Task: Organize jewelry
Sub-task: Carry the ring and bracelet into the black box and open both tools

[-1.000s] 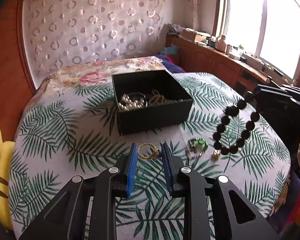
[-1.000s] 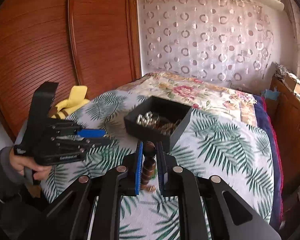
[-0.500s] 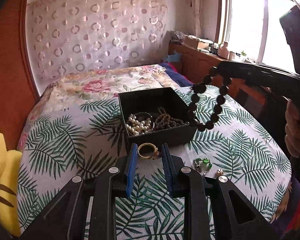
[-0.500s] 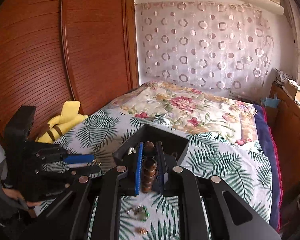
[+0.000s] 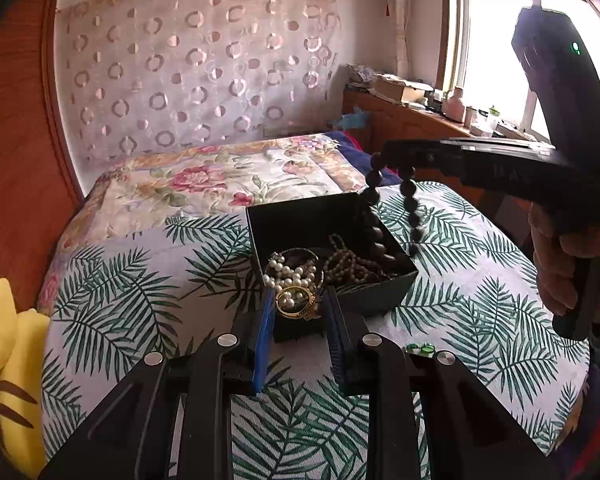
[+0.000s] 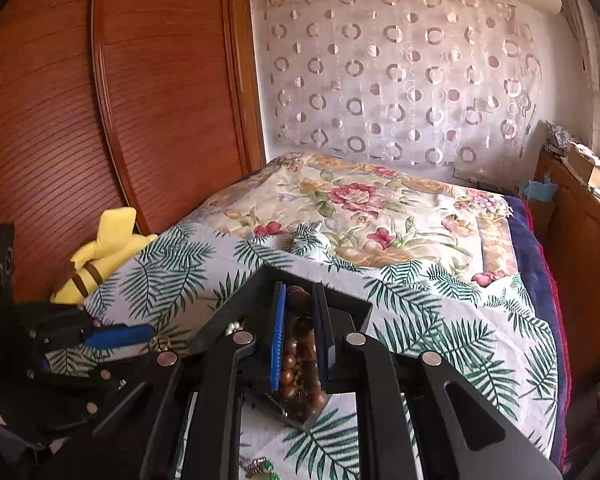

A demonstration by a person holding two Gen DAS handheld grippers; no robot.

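1. The right claw (image 6: 300,332) grips the dark wooden bead bracelet (image 5: 410,204), which hangs over the far right corner of the black jewelry box (image 5: 380,296) on the bed (image 5: 120,300). Lower it until the beads pool inside, then let go.
2. The left claw (image 5: 298,320) pinches the gold ring (image 5: 296,302) at the box's near wall. Carry it clear over the rim before parting the pads.
3. Avoid snagging the pearl bracelet (image 5: 288,274) and the tan bead strand (image 5: 348,264) inside.
4. The green earrings (image 5: 419,347) lie near right, waiting.
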